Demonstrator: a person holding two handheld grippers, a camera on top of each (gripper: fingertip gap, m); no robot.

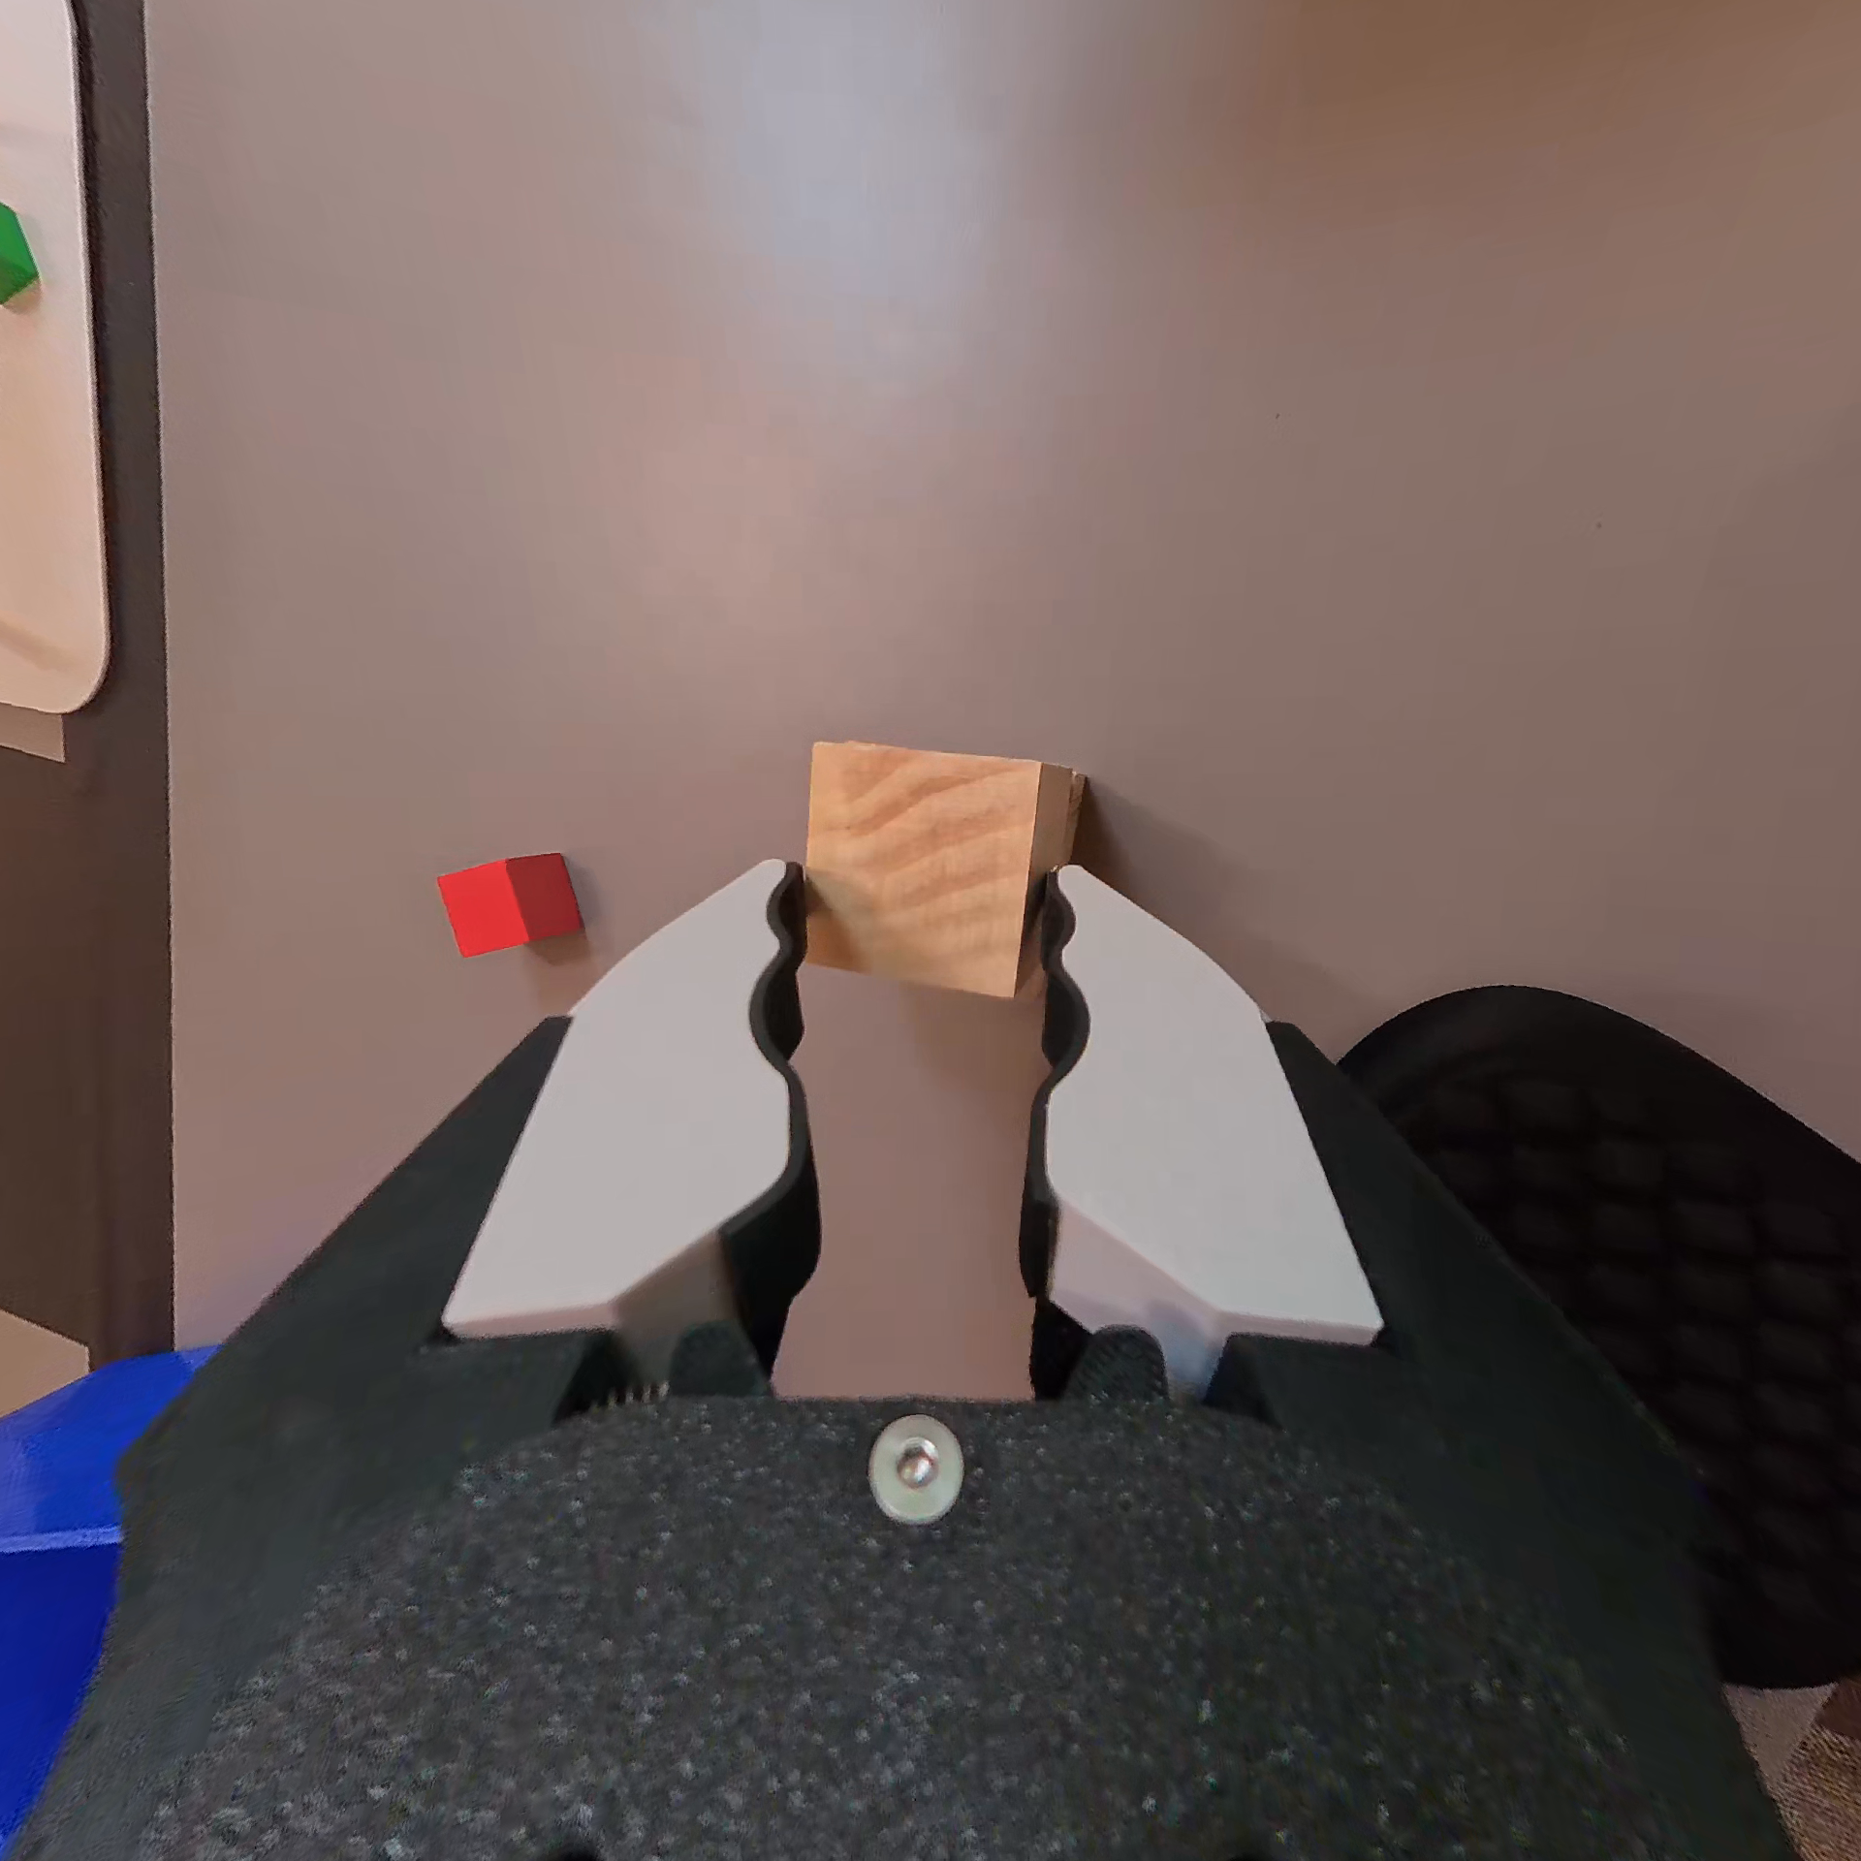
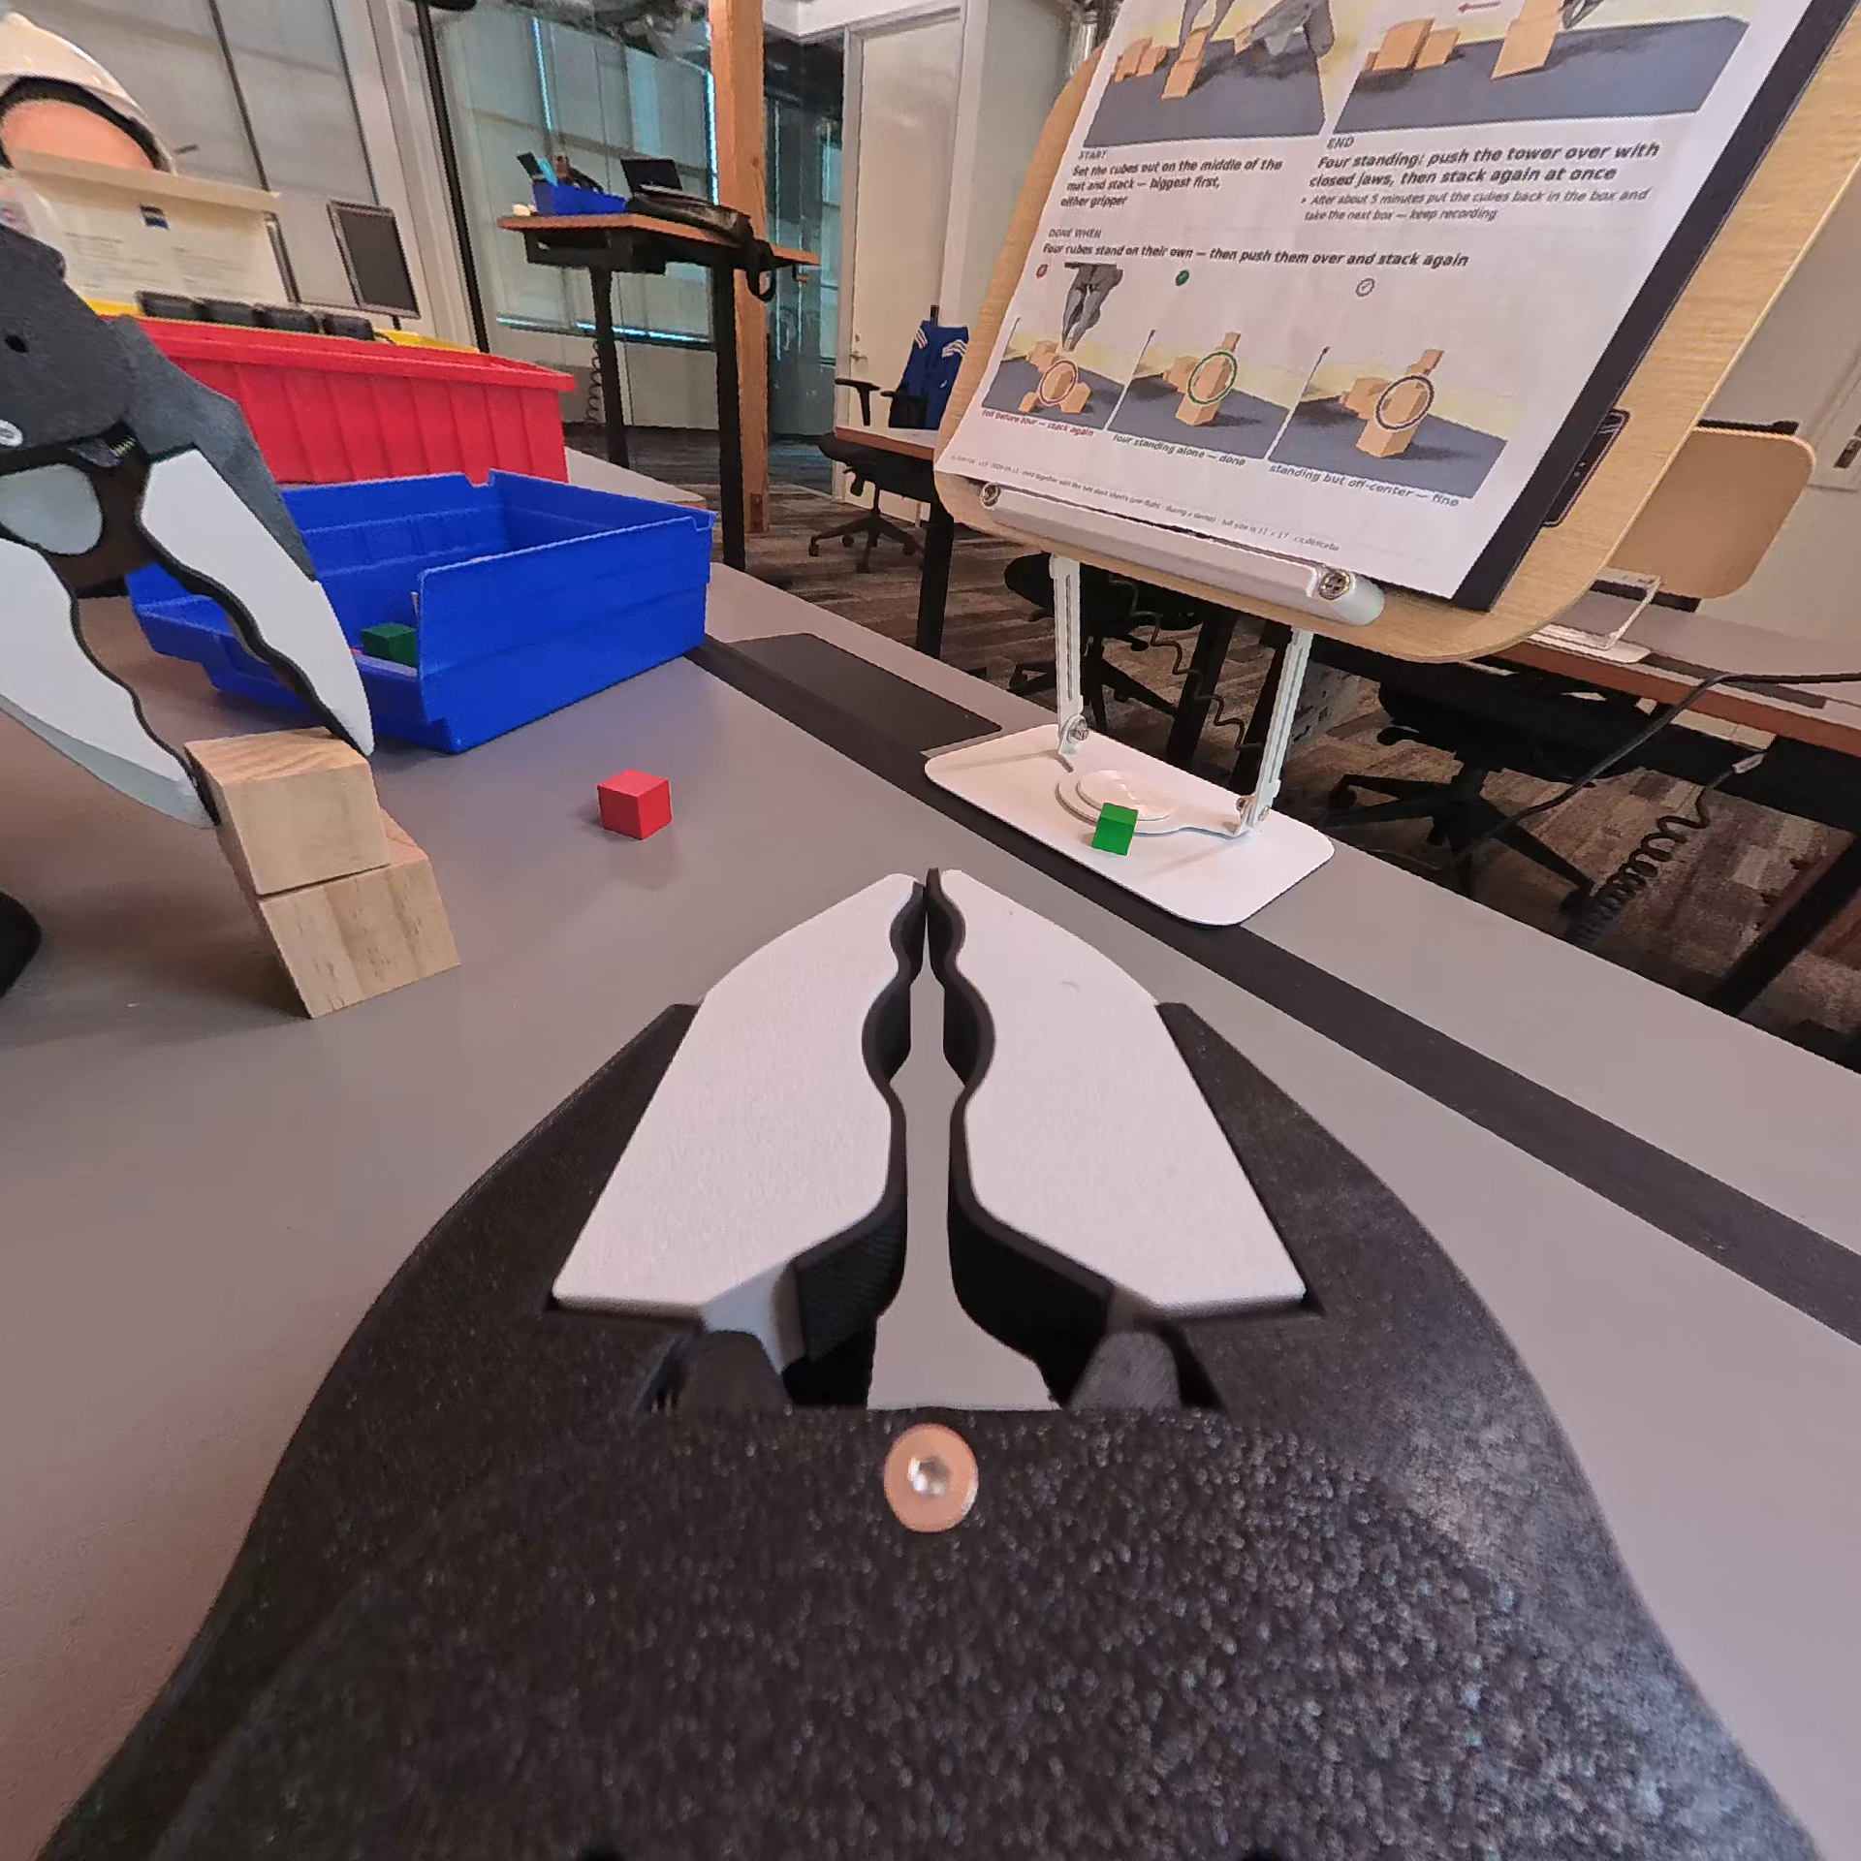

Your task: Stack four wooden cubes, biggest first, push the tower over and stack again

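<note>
A: Left wrist view. The left gripper [image 1: 924,906] looks straight down at the grey table [image 1: 1007,453]. Its two dark pads sit against opposite sides of a plain wooden cube [image 1: 932,866], jaws held wide by the cube's width. I read that as a grip from above, likely so the cube can be set down square.

B: Anything under that cube?

A: A sliver of a second wooden edge shows at its far right corner. A red cube [image 1: 509,904] lies apart to the left, a green cube [image 1: 15,257] sits at the frame's left edge on a white plate, and there is a blue bin [image 1: 60,1460] corner below. Count here: one wooden cube plain, one red, one green.

B: Right wrist view?

A: The right gripper [image 2: 926,886] hovers low over the table, fingertips meeting with nothing between them, well clear of the blocks; parked, I judge. At far left the other claw is on the upper wooden cube [image 2: 292,811], which rests skewed on a lower wooden cube [image 2: 352,932].

B: Tally?

A: Two wooden cubes, one red cube, one green cube on the document stand's base [image 2: 1208,886], another green cube inside the blue bin [image 2: 388,639]. Behind it, one red bin [image 2: 383,413].
</note>
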